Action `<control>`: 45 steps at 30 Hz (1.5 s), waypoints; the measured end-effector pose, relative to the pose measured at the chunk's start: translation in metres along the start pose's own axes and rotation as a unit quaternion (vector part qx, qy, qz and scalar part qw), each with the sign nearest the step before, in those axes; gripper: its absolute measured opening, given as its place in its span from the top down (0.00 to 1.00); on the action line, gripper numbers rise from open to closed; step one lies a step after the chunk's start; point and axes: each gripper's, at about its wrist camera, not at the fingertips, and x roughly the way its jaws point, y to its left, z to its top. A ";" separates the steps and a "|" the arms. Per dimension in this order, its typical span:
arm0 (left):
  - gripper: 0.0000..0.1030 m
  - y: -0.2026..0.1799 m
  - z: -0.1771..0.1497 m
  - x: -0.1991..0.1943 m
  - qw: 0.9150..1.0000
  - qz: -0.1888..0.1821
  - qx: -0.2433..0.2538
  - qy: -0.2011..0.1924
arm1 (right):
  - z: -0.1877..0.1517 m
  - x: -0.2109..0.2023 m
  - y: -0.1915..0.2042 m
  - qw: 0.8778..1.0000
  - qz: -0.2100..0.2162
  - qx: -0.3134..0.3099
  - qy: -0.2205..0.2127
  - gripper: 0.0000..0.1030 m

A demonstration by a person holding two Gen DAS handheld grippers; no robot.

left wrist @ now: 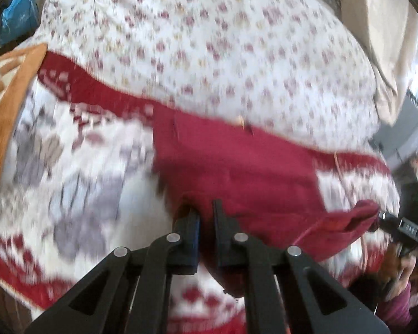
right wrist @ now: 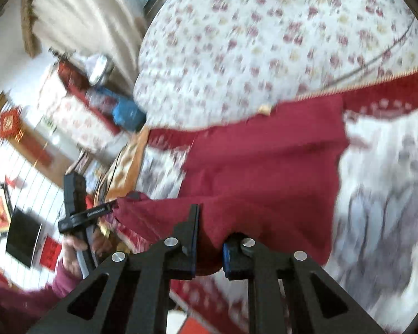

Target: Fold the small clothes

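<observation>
Tension matters here: with the left tongs (left wrist: 206, 217) and right tongs (right wrist: 210, 231) each clamped on a near corner of the dark red garment (left wrist: 237, 167) lying on the patterned blanket (left wrist: 69, 167), you carry both corners evenly toward the far edge.

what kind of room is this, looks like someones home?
Most likely a bedroom in a home. The dark red cloth garment lies on a bed covered with a white floral-print quilt and a red-and-white patterned blanket. A cream curtain hangs beside it, and red paper decorations hang on the wall.
</observation>
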 end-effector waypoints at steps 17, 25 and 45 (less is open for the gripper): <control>0.84 0.038 0.111 0.153 0.997 0.017 -0.075 0.007 | 0.123 0.133 -0.122 0.991 -0.111 0.076 0.003 0.85; 0.20 0.041 0.116 0.134 0.996 0.041 -0.064 -0.040 | 0.126 0.104 -0.124 0.989 -0.099 0.101 -0.044 0.24; 0.20 0.048 0.063 0.098 0.997 -0.004 0.015 0.073 | 0.086 0.100 -0.073 0.980 -0.198 -0.013 0.021 0.29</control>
